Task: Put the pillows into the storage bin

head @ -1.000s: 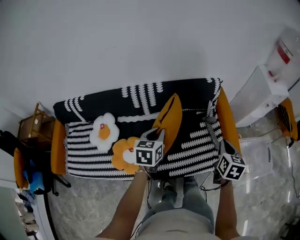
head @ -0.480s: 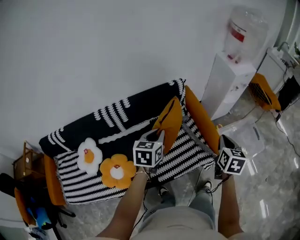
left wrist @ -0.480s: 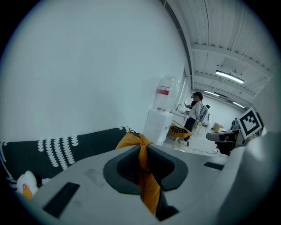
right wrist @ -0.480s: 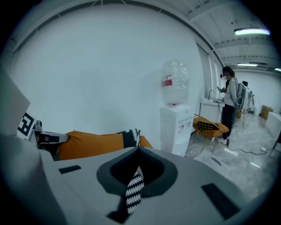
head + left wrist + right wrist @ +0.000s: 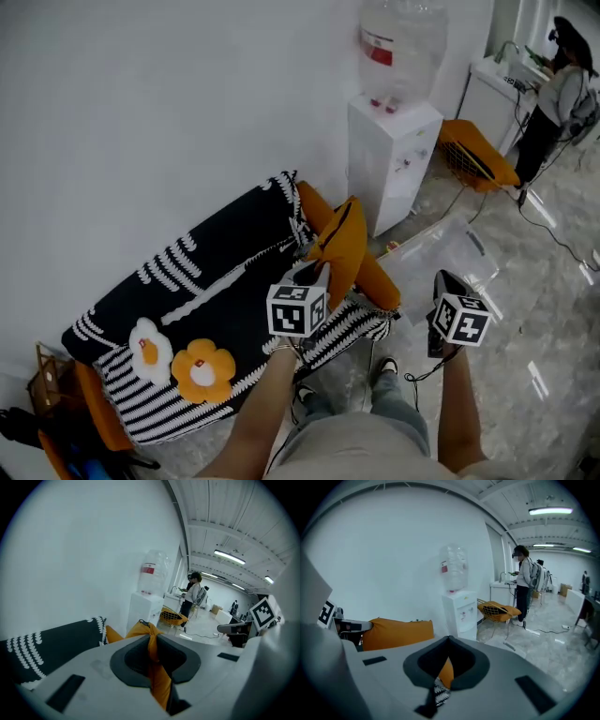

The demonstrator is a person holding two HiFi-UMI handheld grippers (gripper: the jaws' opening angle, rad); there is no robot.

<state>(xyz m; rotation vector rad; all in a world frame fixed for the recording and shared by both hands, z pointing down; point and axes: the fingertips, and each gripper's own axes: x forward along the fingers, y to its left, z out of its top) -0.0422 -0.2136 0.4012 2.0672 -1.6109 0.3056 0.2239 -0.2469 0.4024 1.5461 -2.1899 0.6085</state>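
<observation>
My left gripper [image 5: 314, 273] is shut on a corner of an orange pillow [image 5: 343, 246], which hangs lifted above the right end of the sofa [image 5: 216, 281]. In the left gripper view the pinched orange fabric [image 5: 151, 641] runs between the closed jaws. The right gripper [image 5: 442, 278] is lower right of the pillow, its jaw tips meeting and nothing gripped. A clear plastic storage bin [image 5: 441, 255] lies on the floor just beyond it. A white flower pillow [image 5: 150, 349] and an orange flower pillow [image 5: 202, 367] rest on the sofa seat at the left.
A white water dispenser [image 5: 389, 159] stands by the wall right of the sofa. Behind it is an orange wire chair [image 5: 478, 155], with a person [image 5: 558, 89] at a counter. A cable lies on the marbled floor [image 5: 544, 281]. A wooden stool [image 5: 47, 384] sits left of the sofa.
Both grippers have swung right, the left one carrying the orange pillow. The sofa has slid to the lower left of the view; the dispenser, bin and chair have come in.
</observation>
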